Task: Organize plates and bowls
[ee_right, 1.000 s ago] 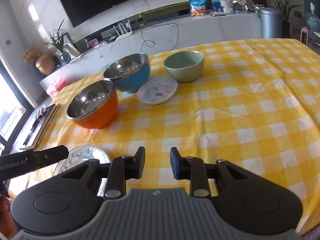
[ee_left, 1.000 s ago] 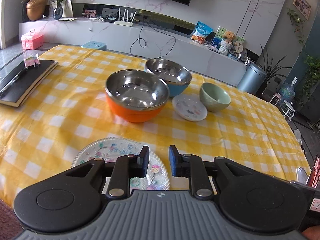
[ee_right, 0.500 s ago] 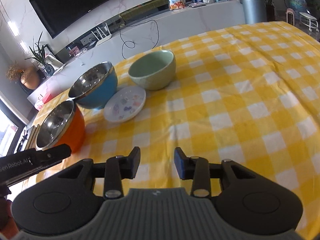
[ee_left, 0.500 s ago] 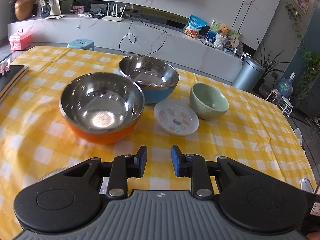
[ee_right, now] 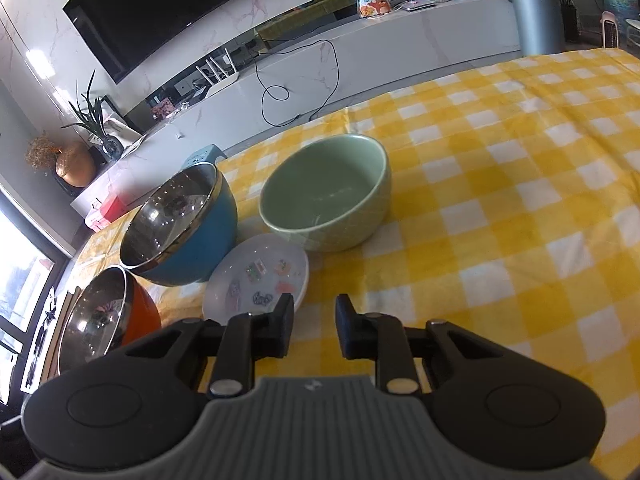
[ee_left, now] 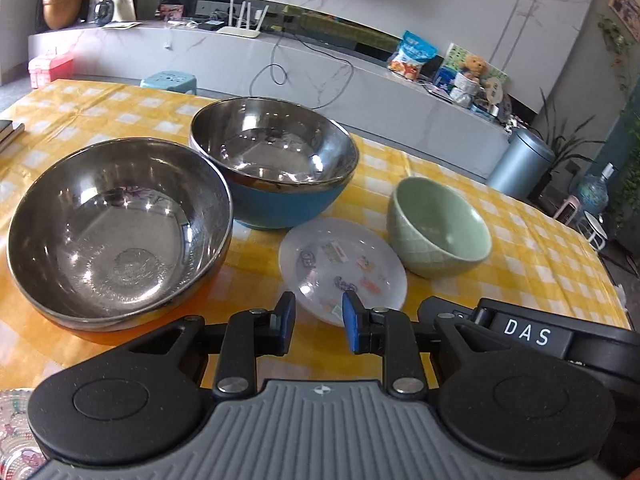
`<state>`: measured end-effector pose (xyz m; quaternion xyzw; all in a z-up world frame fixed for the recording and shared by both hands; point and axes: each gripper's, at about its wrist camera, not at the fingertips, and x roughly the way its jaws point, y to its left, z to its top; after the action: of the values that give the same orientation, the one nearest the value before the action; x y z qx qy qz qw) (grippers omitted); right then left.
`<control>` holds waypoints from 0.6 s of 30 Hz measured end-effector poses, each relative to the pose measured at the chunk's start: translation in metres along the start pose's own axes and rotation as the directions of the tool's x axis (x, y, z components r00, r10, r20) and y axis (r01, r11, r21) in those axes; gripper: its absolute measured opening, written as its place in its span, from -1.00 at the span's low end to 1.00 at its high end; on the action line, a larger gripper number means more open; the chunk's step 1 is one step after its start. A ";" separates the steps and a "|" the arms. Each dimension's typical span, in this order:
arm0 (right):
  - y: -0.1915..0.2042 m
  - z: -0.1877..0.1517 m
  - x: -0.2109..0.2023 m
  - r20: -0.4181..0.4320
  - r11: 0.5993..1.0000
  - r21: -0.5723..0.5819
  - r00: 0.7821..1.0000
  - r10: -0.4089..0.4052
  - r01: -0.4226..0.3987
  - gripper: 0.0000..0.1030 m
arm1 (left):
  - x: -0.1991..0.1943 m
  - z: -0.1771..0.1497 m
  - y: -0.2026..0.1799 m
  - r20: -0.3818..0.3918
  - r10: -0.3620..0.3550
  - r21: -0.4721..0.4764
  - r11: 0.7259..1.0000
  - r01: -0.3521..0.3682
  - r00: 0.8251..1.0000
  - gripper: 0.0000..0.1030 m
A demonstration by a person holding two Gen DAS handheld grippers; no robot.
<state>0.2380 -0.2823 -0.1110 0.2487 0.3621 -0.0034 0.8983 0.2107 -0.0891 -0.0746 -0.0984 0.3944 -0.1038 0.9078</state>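
Right now my left gripper (ee_left: 316,322) and my right gripper (ee_right: 311,326), whose jaws have just been closing, both hover narrowly parted and empty by the small white plate (ee_left: 344,270), lying between the blue bowl (ee_left: 276,164) and green bowl (ee_left: 438,226) on the checked tablecloth (ee_right: 500,184).

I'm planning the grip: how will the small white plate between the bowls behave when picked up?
The small plate looks thin and shallow, so probably light. Its glossy rim lies low on the tablecloth, so fingers may slip getting under it. It sits close to the green bowl, so pushing it might nudge that.
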 end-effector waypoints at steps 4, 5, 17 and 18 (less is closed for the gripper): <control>0.000 0.002 0.014 -0.013 1.000 0.012 1.000 0.015 -0.015 -0.63 | 0.008 0.001 0.002 0.006 0.012 -0.028 1.000 -0.012 1.000 -0.50; 0.000 0.002 0.016 -0.014 1.000 0.017 1.000 0.017 -0.017 -0.63 | 0.009 0.000 0.001 0.008 0.026 -0.026 0.999 -0.026 1.000 -0.52; 0.003 0.000 0.032 -0.003 0.999 -0.006 0.999 0.043 -0.043 -0.91 | 0.010 -0.002 0.001 0.039 0.058 -0.031 0.998 -0.057 0.998 -0.84; 0.004 0.000 0.032 0.000 0.999 -0.013 0.999 0.038 -0.038 -0.91 | 0.010 -0.001 0.001 0.041 0.057 -0.029 0.998 -0.056 0.998 -0.85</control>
<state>0.2625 -0.2730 -0.1300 0.2500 0.3574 0.0161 0.8997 0.2164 -0.0907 -0.0827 -0.1021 0.3793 -0.0703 0.9169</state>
